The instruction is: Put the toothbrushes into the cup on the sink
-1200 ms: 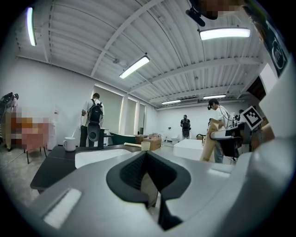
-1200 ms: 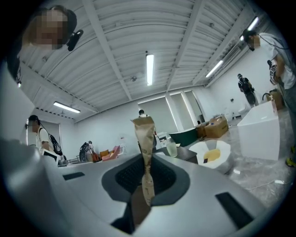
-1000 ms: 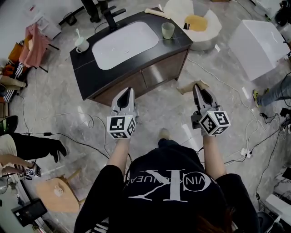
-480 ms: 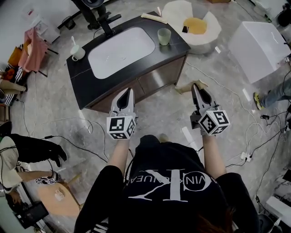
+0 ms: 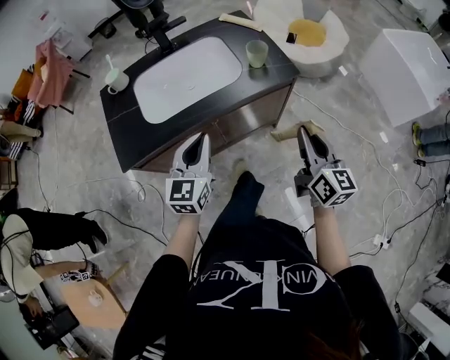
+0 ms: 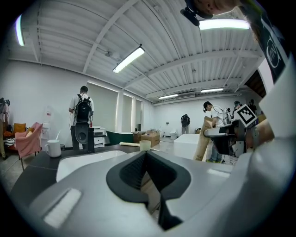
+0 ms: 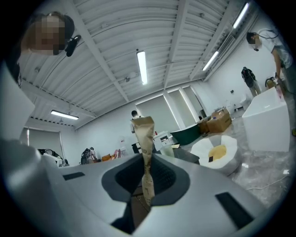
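Observation:
A pale green cup (image 5: 257,51) stands on the right end of the dark sink counter (image 5: 126,116), beside the white basin (image 5: 186,74). A white mug (image 5: 116,79) with a toothbrush in it stands at the counter's left end. A brown paper packet (image 5: 241,21) lies at the counter's far edge. My right gripper (image 5: 304,131) is held in front of the vanity, shut on a long brown paper-wrapped piece (image 7: 145,148) that sticks out ahead of it (image 5: 290,132). My left gripper (image 5: 202,138) hovers by the counter's front edge, jaws together and empty (image 6: 145,155). The green cup (image 6: 145,145) is straight ahead of it.
A round white tub (image 5: 309,35) with a yellow middle sits on the floor behind the vanity, a white box (image 5: 408,70) to the right. Cables trail over the floor. A seated person (image 5: 42,232) and a wooden stool (image 5: 88,299) are at the left. Clothes (image 5: 49,70) hang at the far left.
The vanity has shifted slightly in the head view and a foot has stepped forward between the grippers. Both grippers keep their pose and their jaws unchanged.

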Tool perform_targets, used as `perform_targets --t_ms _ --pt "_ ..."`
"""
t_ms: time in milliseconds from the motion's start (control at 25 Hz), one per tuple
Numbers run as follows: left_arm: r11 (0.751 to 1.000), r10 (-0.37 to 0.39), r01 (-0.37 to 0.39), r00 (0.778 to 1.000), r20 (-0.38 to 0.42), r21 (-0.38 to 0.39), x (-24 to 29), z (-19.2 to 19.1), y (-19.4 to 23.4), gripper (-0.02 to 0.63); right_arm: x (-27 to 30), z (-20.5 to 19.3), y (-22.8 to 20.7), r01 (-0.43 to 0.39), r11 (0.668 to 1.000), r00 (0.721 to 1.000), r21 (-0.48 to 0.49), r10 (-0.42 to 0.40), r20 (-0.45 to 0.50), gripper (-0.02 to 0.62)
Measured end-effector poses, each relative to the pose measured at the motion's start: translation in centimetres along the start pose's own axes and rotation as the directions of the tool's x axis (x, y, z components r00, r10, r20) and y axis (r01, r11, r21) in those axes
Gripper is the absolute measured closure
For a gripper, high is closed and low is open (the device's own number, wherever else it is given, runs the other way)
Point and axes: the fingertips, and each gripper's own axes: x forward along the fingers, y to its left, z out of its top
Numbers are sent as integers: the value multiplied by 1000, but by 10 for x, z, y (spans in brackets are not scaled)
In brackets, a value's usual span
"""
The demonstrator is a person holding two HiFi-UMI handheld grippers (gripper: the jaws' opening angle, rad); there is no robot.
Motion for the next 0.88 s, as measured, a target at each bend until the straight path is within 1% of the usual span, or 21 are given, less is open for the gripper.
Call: perform_targets --t_ms 120,360,480,680,880 --pt "1000 -10 10 1000 16 -6 22 3 6 594 19 5 -10 -5 1000 1000 1 5 2 554" --pt "999 -15 16 999 31 -29 73 13 27 594 69 23 -21 -37 999 999 -29 37 -8 554" --pt "999 -38 39 999 25 -24 98 19 33 594 96 31 -29 -45 999 999 -28 45 -8 554" --pt "998 -50 51 999 9 -30 135 24 52 594 137 42 -33 -66 998 998 -11 66 -3 554" --pt "997 -70 70 998 5 -42 168 26 67 594 170 61 -44 -64 998 998 -2 64 24 554"
